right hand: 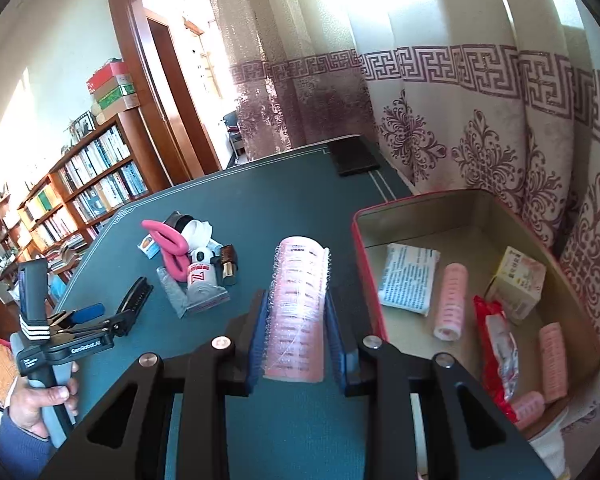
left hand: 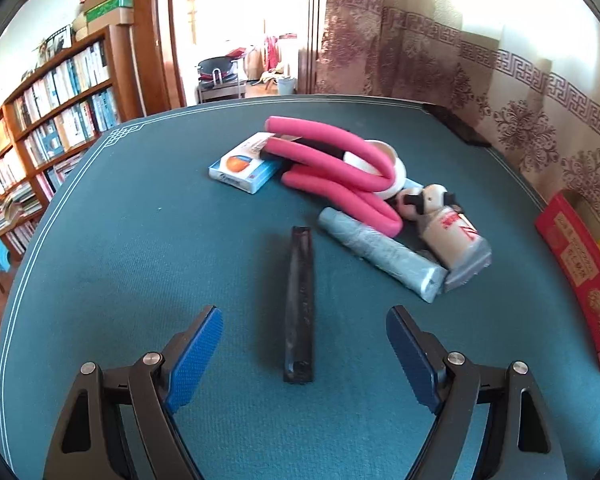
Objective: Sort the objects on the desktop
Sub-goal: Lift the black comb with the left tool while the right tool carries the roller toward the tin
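Left gripper (left hand: 304, 356) fingers spread astride comb (left hand: 299, 304), right gripper (right hand: 296, 334) pinching roller (right hand: 298, 308) beside box (right hand: 366, 264) rim.

Both wrist views angled down, sharing the pink foam tube (left hand: 332, 160) pile

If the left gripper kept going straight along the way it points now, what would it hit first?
Most likely the black comb, lying lengthwise on the green table between the open fingers of the left gripper. Beyond it sits the grey tube, though depth is uncertain.

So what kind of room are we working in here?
Likely a home study: a full bookshelf, patterned curtains, and a green felt-topped table by an open doorway.
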### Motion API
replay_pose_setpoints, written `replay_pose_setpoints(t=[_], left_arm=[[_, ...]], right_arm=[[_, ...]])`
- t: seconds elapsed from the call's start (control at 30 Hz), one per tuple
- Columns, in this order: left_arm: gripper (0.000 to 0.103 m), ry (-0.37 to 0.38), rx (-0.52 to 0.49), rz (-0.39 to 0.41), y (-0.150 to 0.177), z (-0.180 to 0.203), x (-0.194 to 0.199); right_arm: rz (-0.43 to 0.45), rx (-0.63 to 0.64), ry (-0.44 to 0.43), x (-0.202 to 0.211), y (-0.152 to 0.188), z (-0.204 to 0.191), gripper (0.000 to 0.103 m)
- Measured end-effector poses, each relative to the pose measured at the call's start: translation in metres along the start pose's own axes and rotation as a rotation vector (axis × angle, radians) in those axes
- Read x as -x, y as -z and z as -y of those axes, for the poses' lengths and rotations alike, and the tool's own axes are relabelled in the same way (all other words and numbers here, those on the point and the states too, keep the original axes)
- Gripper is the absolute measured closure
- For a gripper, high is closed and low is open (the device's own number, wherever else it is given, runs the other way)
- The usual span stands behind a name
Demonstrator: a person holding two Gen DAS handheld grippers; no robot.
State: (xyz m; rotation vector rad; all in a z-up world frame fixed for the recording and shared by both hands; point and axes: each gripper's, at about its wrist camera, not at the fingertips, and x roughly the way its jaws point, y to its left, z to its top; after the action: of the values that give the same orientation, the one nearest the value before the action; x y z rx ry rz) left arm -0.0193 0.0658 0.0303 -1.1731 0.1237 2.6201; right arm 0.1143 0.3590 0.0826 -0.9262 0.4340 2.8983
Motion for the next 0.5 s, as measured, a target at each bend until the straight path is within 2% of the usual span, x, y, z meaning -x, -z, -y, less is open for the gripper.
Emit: replay_pose_setpoints(t=[0.13,0.2,0.23,0.27,0.33,0.5], left_arm=[[0.019,0.014,0.011,-0.022,-0.004,-0.009,-0.019],[0.055,0.028,0.014,-0.046,-0.005,-0.011,-0.032],[0.065,0.012,0.003,-0.024,-0.006,-0.010,-0.031],[0.086,0.044,0.012,-0.039,-0.008,-0.010,-0.031],[0.086,0.094,0.042,-0.040,-0.008,-0.012,-0.027],[0.086,0.121,0.000,0.001,-0.007,0.004,-0.005]], right_arm=[[-0.008,0.007,-0.008,-0.001,0.003,-0.007,0.072],[-0.010,0.010,-0.008,-0.001,0.004,-0.010,0.072],[-0.010,0.012,-0.007,-0.001,0.005,-0.011,0.072],[-0.008,0.015,-0.003,0.000,0.005,-0.012,0.072],[0.002,0.016,0.003,0.004,0.004,-0.011,0.072],[0.032,0.001,0.027,0.014,-0.001,0.001,0.072]])
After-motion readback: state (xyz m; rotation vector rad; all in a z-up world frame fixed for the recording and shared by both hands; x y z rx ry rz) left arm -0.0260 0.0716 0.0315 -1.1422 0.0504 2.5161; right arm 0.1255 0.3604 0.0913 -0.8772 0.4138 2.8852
